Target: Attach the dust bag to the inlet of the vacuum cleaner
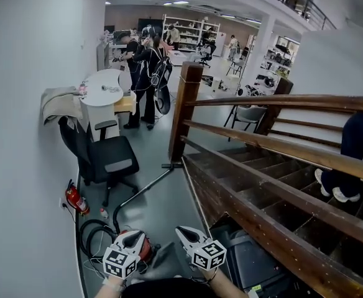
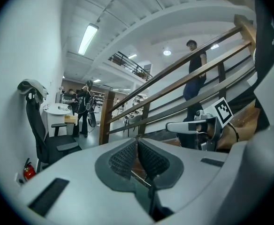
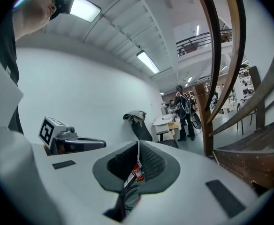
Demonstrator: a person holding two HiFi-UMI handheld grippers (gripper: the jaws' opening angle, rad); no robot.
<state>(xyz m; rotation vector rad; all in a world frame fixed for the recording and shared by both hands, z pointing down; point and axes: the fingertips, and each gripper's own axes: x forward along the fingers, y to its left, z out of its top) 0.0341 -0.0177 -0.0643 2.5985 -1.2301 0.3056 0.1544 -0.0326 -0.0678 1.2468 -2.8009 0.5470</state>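
The vacuum cleaner [image 1: 145,248], red-bodied, sits on the floor at the bottom of the head view, mostly hidden behind my left gripper [image 1: 132,236]. Its black hose [image 1: 93,233] coils to the left, and its wand [image 1: 141,191] runs along the floor to the foot of the stairs. I cannot make out a dust bag. My left gripper [image 2: 137,143] is shut with nothing between its pads. My right gripper [image 1: 183,232] hangs just to the right, level with it, and in the right gripper view the right gripper [image 3: 138,145] is likewise shut and empty.
A wooden staircase [image 1: 262,185] with rails climbs at the right, with a person [image 1: 355,141] standing on it. A black office chair [image 1: 104,157] and a red fire extinguisher [image 1: 76,198] stand by the left wall. A dark bin [image 1: 256,262] lies under the stairs. People stand by a round table [image 1: 104,87] further back.
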